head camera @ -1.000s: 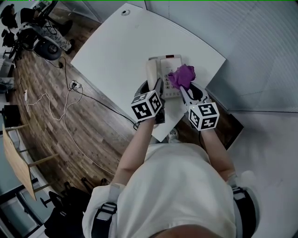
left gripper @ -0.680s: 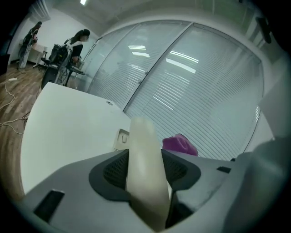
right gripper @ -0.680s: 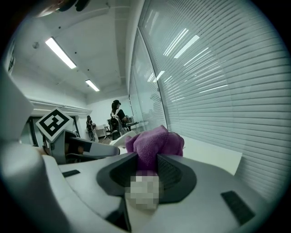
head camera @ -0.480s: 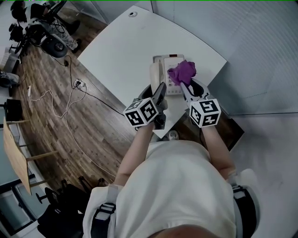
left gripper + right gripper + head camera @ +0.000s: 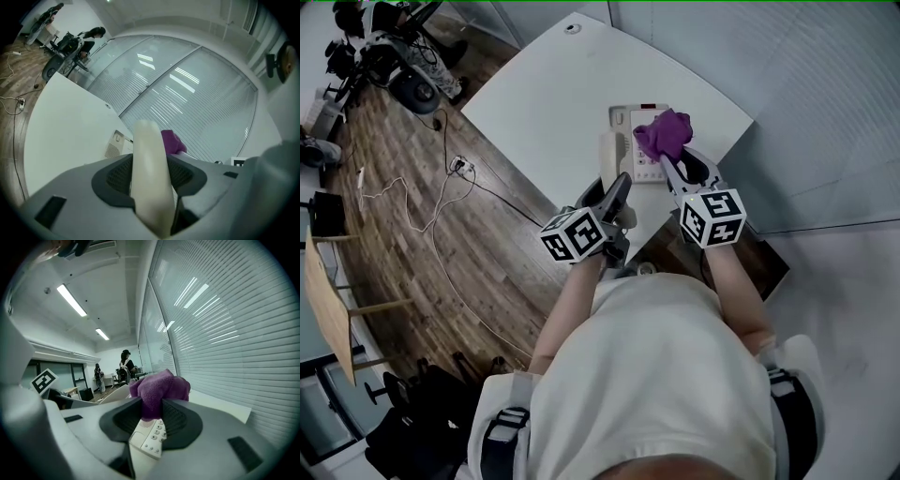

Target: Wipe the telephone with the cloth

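Head view gave me the layout: the telephone point(image 5: 625, 122) sat near the far edge of the white counter point(image 5: 544, 94), close to the corner by the window wall. The purple cloth point(image 5: 664, 134) was bunched over the telephone's right half.

The right gripper point(image 5: 671, 165) had its jaws pinched on the lower part of that cloth, which bulged out above them. In the right gripper view the keypad point(image 5: 152, 439) showed just below the jaws, so the cloth looked to be at or on the telephone's face. I could not tell how firmly it pressed.

The left gripper point(image 5: 150, 176) had its jaws spread wide around the cream handset point(image 5: 147, 145), both pads against its sides. The handset ran out ahead of the jaws. Whether it was fully clear of its cradle I could not tell.

I judged the step in hand to be wiping the telephone's body while the handset was held out of the way. To do it well, I would keep the left grip steady so the telephone does not slide. I would draw the cloth across the keypad in short, flat strokes. I would press lightly so that no jaw tip scrapes the buttons. I would also work toward the cradle side, and watch the nearby counter edge.

As for writing, no brand or label could be read. The keypad print was too small, and the marker cube point(image 5: 713, 217) on the right gripper carried only black-and-white square patterns.
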